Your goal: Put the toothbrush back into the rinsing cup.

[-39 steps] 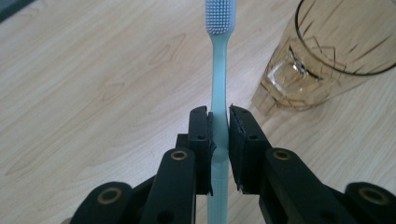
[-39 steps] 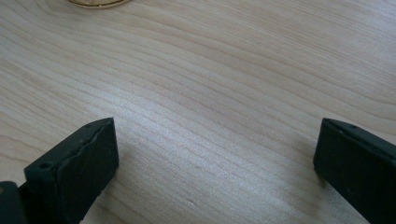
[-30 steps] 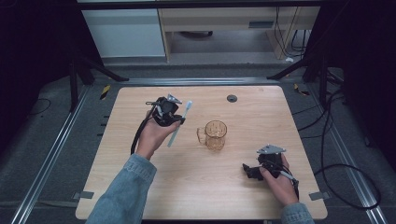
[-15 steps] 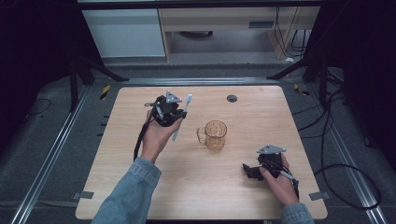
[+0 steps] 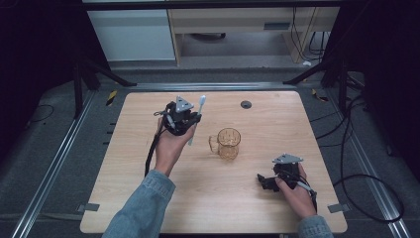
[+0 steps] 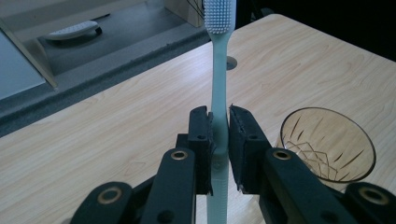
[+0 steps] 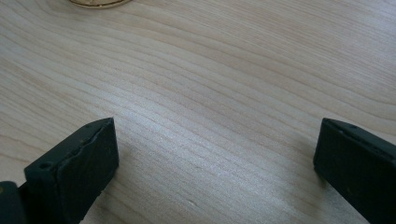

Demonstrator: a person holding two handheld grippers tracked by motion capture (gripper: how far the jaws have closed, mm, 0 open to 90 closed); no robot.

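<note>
A pale green toothbrush (image 5: 197,119) is clamped by its handle in my left gripper (image 5: 193,120), held over the far left part of the wooden table (image 5: 282,124), bristle head pointing toward the far edge. In the left gripper view both pads press the toothbrush (image 6: 218,79) and the left gripper (image 6: 219,135) is shut on it. An amber glass mug (image 5: 228,144) stands upright at mid-table, right of the brush; its open rim (image 6: 327,144) shows low at right. My right gripper (image 5: 264,181) rests on the table near the front right, jaws wide apart in the right gripper view (image 7: 215,154) with bare wood between them.
A dark round grommet hole (image 5: 246,104) sits near the table's far edge. Cables trail over the floor at right (image 5: 356,163). White cabinets (image 5: 133,34) stand beyond the table. The mug's base (image 7: 95,2) touches the top edge of the right gripper view.
My left hand has shifted a little toward the far edge with the toothbrush, which now lies less slanted. The right hand and the mug have stayed put.
</note>
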